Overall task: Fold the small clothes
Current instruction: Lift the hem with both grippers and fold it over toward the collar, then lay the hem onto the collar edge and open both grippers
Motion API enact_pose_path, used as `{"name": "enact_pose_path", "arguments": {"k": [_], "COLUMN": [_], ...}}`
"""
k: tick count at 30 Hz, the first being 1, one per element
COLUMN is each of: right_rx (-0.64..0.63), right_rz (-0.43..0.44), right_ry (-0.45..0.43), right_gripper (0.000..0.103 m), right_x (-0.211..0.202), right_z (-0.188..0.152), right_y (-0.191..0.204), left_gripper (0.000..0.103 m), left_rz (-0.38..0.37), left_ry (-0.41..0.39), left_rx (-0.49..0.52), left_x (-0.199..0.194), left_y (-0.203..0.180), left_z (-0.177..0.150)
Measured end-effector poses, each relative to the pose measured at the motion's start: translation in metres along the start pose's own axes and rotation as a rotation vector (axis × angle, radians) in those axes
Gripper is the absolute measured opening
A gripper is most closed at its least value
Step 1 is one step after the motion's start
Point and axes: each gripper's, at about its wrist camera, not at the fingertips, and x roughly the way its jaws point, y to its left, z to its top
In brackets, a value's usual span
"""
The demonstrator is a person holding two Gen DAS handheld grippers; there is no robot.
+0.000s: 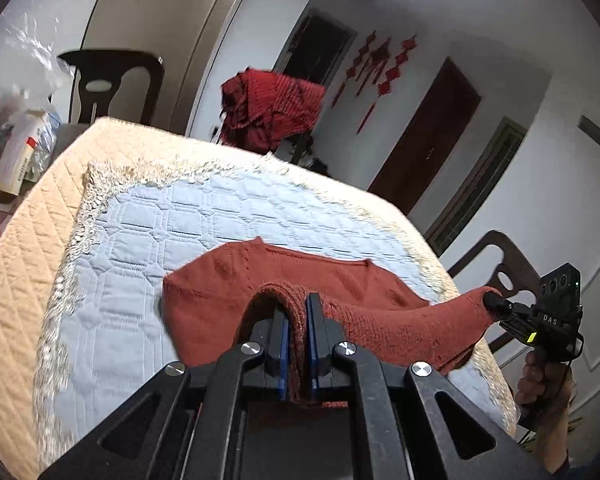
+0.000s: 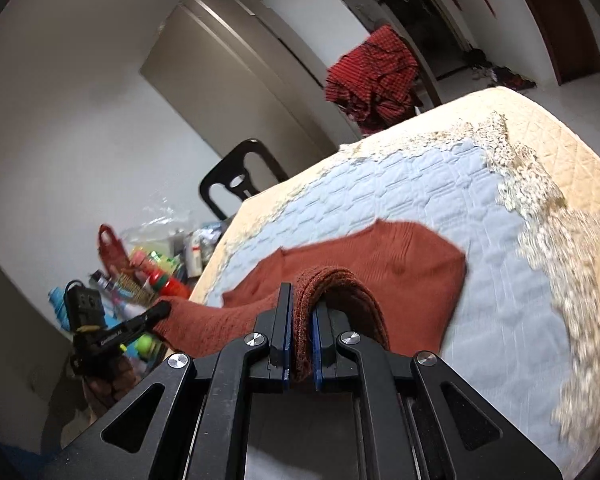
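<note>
You're pinching the rust-red knit sweater [image 1: 284,280] with both grippers: left gripper [image 1: 298,312] clamped tight on one edge, right gripper [image 2: 302,312] clamped on the other. The rest is lying on the light blue quilted mat [image 1: 180,220] over the cream table cover [image 1: 24,240].

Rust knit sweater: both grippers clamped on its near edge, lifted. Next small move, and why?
Probably carry the edge forward over the sweater. The left gripper and right gripper both pinch the raised near edge, while the far part lies flat on the blue quilted mat.
</note>
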Motion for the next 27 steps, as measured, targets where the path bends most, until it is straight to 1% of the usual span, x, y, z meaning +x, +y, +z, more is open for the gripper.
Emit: {"name": "enact_pose_path", "arguments": {"k": [2, 5, 9, 12, 15, 20, 22, 23, 24, 25, 26, 27], "right_rx": [0.052, 0.129, 0.195, 0.215, 0.231, 0.318, 0.333, 0.333, 0.331, 0.335, 0.341, 0.350], "right_rz": [-0.011, -0.044, -0.085, -0.076, -0.063, -0.055, -0.059, -0.054, -0.045, -0.042, -0.041, -0.036], "right_ry": [0.025, 0.080, 0.155, 0.160, 0.146, 0.147, 0.151, 0.150, 0.146, 0.138, 0.129, 0.114], "right_gripper": [0.008, 0.008, 0.008, 0.008, 0.008, 0.010, 0.011, 0.013, 0.015, 0.016, 0.020, 0.025], "right_x": [0.021, 0.051, 0.083, 0.090, 0.092, 0.105, 0.110, 0.110, 0.110, 0.110, 0.109, 0.107], "right_z": [0.013, 0.019, 0.014, 0.016, 0.027, 0.040, 0.041, 0.041, 0.041, 0.042, 0.042, 0.043], "right_y": [-0.016, -0.044, -0.070, -0.077, -0.080, -0.098, -0.100, -0.099, -0.099, -0.100, -0.101, -0.102], "left_gripper": [0.009, 0.009, 0.009, 0.009, 0.010, 0.013, 0.022, 0.024, 0.031, 0.041, 0.048, 0.055], "left_rz": [0.021, 0.045, 0.073, 0.059, 0.046, 0.037, 0.020, 0.016, 0.015, 0.014, 0.024, 0.037], "left_ry": [0.034, 0.105, 0.176, 0.169, 0.161, 0.184, 0.183, 0.173, 0.161, 0.147, 0.124, 0.097], "left_rx": [-0.024, -0.077, -0.133, -0.143, -0.150, -0.210, -0.239, -0.248, -0.257, -0.267, -0.278, -0.288], "left_x": [0.021, 0.054, 0.082, 0.084, 0.088, 0.103, 0.102, 0.100, 0.099, 0.098, 0.093, 0.089], "left_y": [0.012, 0.031, 0.051, 0.054, 0.054, 0.065, 0.070, 0.071, 0.074, 0.076, 0.078, 0.081], "left_z": [0.006, 0.003, -0.008, -0.005, 0.009, 0.019, 0.021, 0.022, 0.024, 0.026, 0.026, 0.027]}}
